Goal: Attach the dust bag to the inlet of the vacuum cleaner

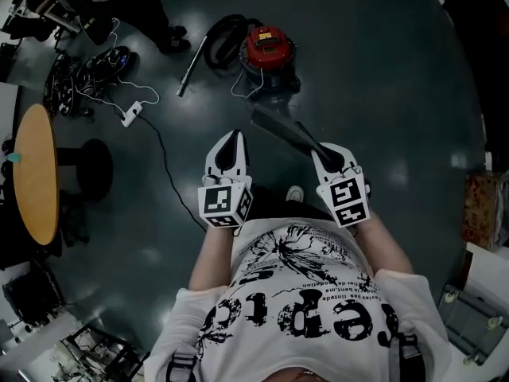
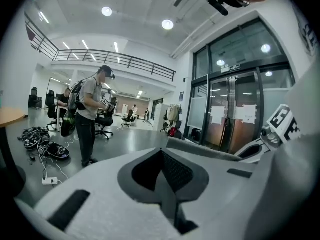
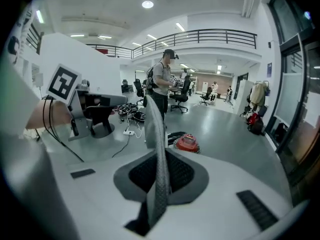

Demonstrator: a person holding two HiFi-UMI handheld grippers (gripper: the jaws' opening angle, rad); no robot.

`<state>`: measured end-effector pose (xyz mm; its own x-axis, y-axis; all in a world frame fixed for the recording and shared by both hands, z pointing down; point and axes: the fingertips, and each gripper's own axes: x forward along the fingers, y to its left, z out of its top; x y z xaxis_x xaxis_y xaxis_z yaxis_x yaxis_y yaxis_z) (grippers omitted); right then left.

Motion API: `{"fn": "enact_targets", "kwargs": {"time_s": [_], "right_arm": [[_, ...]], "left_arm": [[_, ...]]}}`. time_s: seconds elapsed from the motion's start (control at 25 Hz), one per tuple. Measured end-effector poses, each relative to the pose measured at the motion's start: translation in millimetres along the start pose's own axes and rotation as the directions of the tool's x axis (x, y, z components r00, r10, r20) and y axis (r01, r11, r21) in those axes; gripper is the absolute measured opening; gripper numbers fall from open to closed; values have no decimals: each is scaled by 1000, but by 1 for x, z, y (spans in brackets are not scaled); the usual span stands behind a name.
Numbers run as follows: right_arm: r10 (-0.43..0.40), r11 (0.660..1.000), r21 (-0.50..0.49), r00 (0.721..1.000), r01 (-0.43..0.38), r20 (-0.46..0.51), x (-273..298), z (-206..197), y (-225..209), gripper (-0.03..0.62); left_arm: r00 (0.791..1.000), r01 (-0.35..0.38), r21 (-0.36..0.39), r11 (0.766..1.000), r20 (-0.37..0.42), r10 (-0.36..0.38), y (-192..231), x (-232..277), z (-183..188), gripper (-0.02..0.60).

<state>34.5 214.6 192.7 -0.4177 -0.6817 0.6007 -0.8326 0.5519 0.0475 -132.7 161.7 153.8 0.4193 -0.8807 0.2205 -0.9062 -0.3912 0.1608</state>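
Bare floor [image 1: 382, 78] lies open in front of the vacuum cleaner [image 1: 268, 50] and wide to its right; the dust bag [image 1: 280, 127], clamped in the right gripper [image 1: 320, 151], juts into that gap; left of the cleaner its hose [image 1: 225, 29] and wand [image 1: 189, 72] lie across the way; a power strip [image 1: 131, 114] and trailing cable [image 1: 169, 173] cross the floor's left side, near the round table [image 1: 36, 173]; a standing person [image 1: 127, 2] blocks the far left corner.

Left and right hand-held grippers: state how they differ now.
The left hand-held gripper is shut on nothing; the right hand-held gripper is shut on the flat grey dust bag. The right's view shows the red vacuum cleaner; the left's does not. Both are white.
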Motion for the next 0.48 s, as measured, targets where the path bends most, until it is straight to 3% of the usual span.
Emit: {"fn": "enact_targets", "kwargs": {"time_s": [0.16, 0.48], "right_arm": [[34, 999, -40, 999, -35, -25, 22, -6, -32, 21], [75, 995, -58, 995, -79, -72, 90, 5, -91, 21]], "left_arm": [[999, -9, 22, 1000, -44, 10, -6, 25, -10, 3], [996, -4, -14, 1000, -93, 2, 32, 114, -19, 3]]}}
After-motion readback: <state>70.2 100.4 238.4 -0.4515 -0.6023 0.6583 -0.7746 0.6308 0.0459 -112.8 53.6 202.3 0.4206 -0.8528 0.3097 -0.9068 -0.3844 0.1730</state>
